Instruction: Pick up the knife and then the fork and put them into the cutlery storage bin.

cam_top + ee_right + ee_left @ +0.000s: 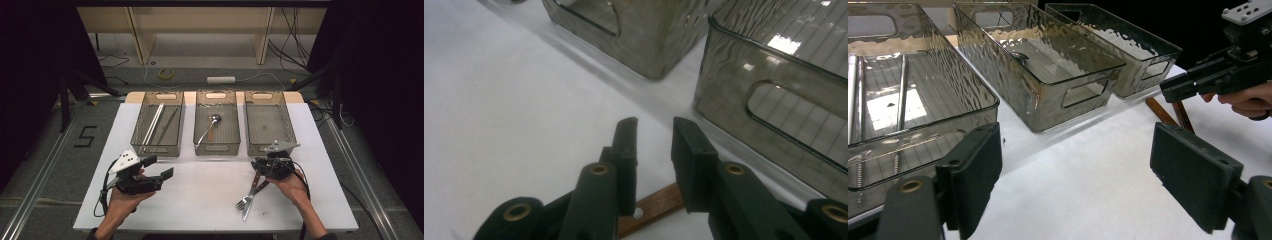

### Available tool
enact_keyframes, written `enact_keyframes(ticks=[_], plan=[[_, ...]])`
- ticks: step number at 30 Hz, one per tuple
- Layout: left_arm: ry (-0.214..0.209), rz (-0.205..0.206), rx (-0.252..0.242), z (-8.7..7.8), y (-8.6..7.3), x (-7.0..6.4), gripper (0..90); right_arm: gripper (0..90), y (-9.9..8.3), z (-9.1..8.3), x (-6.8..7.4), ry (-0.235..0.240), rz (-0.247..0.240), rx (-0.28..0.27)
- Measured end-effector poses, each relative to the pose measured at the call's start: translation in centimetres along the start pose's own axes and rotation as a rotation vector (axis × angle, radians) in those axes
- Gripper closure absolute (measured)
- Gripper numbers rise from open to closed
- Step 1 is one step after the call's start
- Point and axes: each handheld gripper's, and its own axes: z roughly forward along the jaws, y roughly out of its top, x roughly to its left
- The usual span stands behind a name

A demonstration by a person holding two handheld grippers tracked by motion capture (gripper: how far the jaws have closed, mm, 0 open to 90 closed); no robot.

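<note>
Two wooden-handled forks [248, 198] lie crossed on the white table [200, 195], near the front right. My right gripper [257, 163] hovers just over their handle ends. In the right gripper view its jaws [655, 130] stand a narrow gap apart with nothing between them, and a brown handle [659, 205] lies on the table beneath. My left gripper [159, 167] is held low at the front left, wide open and empty. Its own view shows its pads [975, 170] far apart and the fork handles [1160, 111] beyond.
Three clear grey bins stand in a row at the back. The left bin [145, 147] holds metal chopsticks [152, 125], the middle bin [217, 148] holds a spoon [210, 125], and the right bin [260, 148] has nothing in it. The table's front edge is near both hands.
</note>
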Motion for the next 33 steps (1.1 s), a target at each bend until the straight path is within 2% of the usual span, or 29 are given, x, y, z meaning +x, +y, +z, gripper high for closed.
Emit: enact_keyframes(ticks=[10,13,24,27,33], plan=[[0.012,0.015,-0.009,-0.3,-0.2,-0.3,20.1,86.6,0.1,1.1,-0.7,-0.002,-0.025,0.039],[0.017,0.016,-0.014,-0.4,-0.3,-0.3,20.1,88.9,0.1,1.5,-0.9,-0.014,-0.036,0.071],[0.018,0.028,-0.011,-0.3,-0.4,-0.4,20.1,89.4,0.0,3.0,-1.7,-0.063,-0.044,0.155],[0.022,0.028,-0.009,-0.3,-0.4,-0.3,20.1,89.4,0.0,3.1,-1.9,-0.078,-0.055,0.181],[0.025,0.034,-0.007,-0.2,-0.4,-0.4,20.2,89.4,-0.2,2.4,-2.1,-0.076,-0.053,0.208]])
